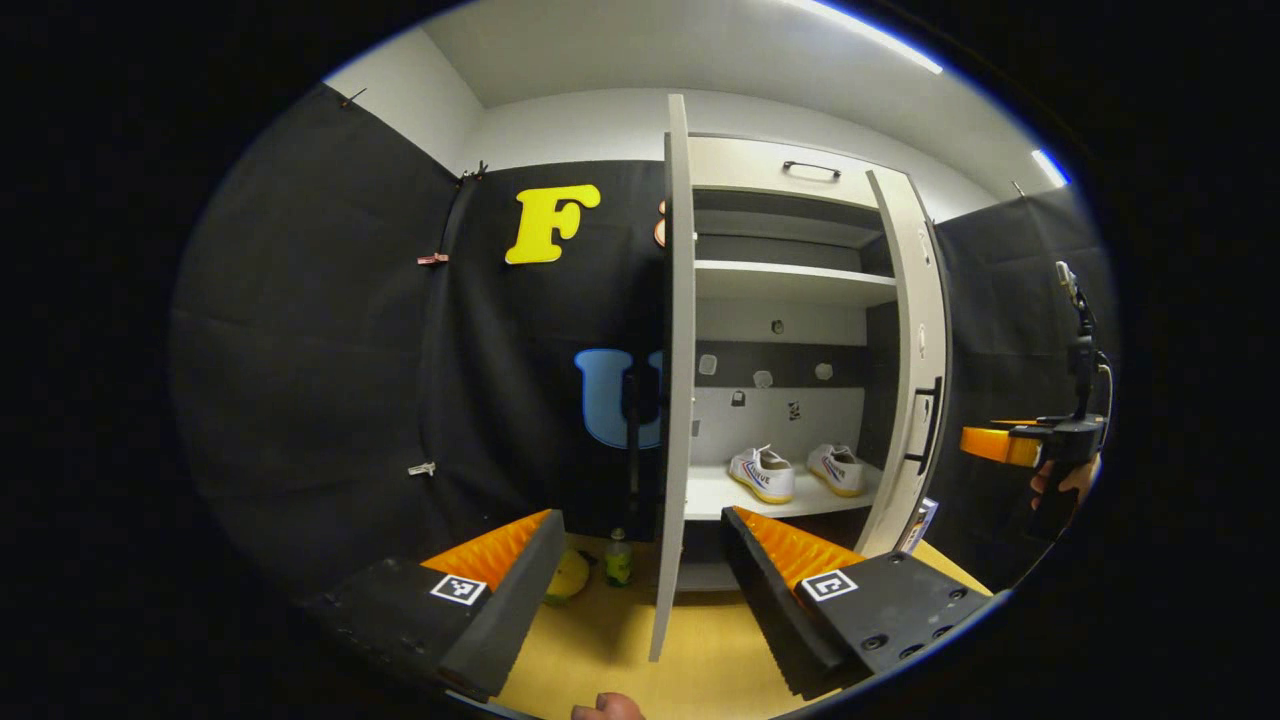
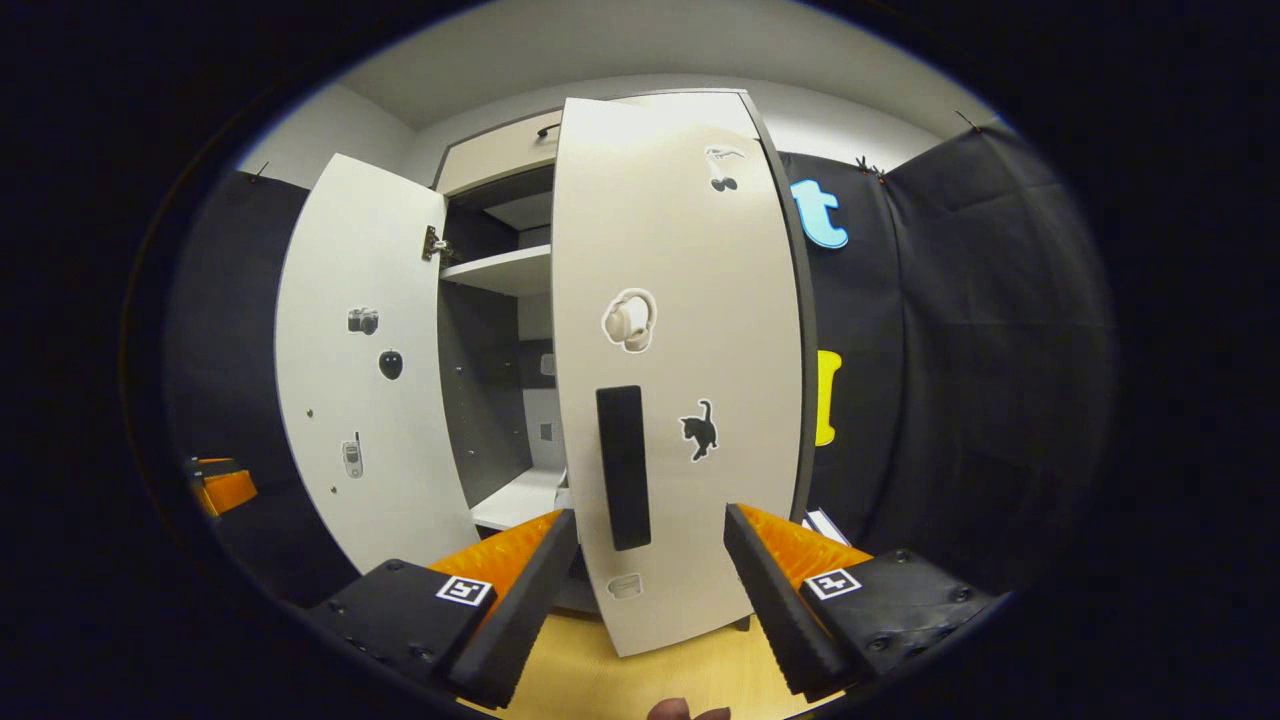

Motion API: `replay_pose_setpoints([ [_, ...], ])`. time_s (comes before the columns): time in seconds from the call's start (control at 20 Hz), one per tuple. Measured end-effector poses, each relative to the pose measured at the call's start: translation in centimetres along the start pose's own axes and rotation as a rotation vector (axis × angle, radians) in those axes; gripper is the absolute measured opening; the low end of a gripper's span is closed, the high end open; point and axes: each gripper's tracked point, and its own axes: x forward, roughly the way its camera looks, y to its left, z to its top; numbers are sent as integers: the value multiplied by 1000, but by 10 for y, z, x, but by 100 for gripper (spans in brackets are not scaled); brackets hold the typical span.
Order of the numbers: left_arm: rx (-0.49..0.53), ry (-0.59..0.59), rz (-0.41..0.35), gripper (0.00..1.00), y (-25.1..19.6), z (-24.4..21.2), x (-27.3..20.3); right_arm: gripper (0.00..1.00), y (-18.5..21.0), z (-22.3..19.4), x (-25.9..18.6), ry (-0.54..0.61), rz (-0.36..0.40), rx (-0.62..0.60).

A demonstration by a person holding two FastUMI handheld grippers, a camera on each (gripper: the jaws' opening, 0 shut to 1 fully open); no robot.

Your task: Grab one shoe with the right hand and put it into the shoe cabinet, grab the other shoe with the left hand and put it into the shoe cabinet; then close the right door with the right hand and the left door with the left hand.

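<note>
1. Shoes first: both shoes, the left shoe (image 1: 763, 474) and the right shoe (image 1: 838, 469), already sit side by side on the lower shelf (image 1: 712, 495) of the shoe cabinet (image 1: 780, 330), so I judge the two placing steps done.
2. Doors are what is left. In the left gripper view the left door (image 1: 678, 380) stands edge-on toward the camera, and the right door (image 1: 915, 370) on the far side of the cabinet is swung out too; neither is closed.
3. Right gripper (image 2: 650, 560): its jaws are apart and hold nothing. They sit low in front of the right door (image 2: 680, 360), either side of its dark upright handle (image 2: 624, 466). Whether a jaw touches the panel is hard to say from this angle. This looks like the start of the right-door push.
4. Left gripper (image 1: 645, 560): its jaws are also apart and empty, straddling the bottom edge of the left door without clearly pressing it.
5. Look of the shoes: white low sneakers with yellowish soles and a coloured side mark, toes pointing out of the cabinet, upright, near each other but apart.
6. Look of the cabinet: white doors with small stickers, dark interior, an empty upper shelf (image 1: 790, 283) above the shoes, standing on a light wooden floor (image 1: 600, 650).
</note>
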Motion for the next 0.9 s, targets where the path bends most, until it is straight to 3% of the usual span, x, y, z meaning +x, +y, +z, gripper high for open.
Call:
replay_pose_setpoints([
  [0.5,-8,-10,50,98,58,-6,60,97,10,8,-11,-7,-5,-2],
  [0.9,-18,10,36,98,60,-12,114,97,-10,10,-14,5,-50,-8],
])
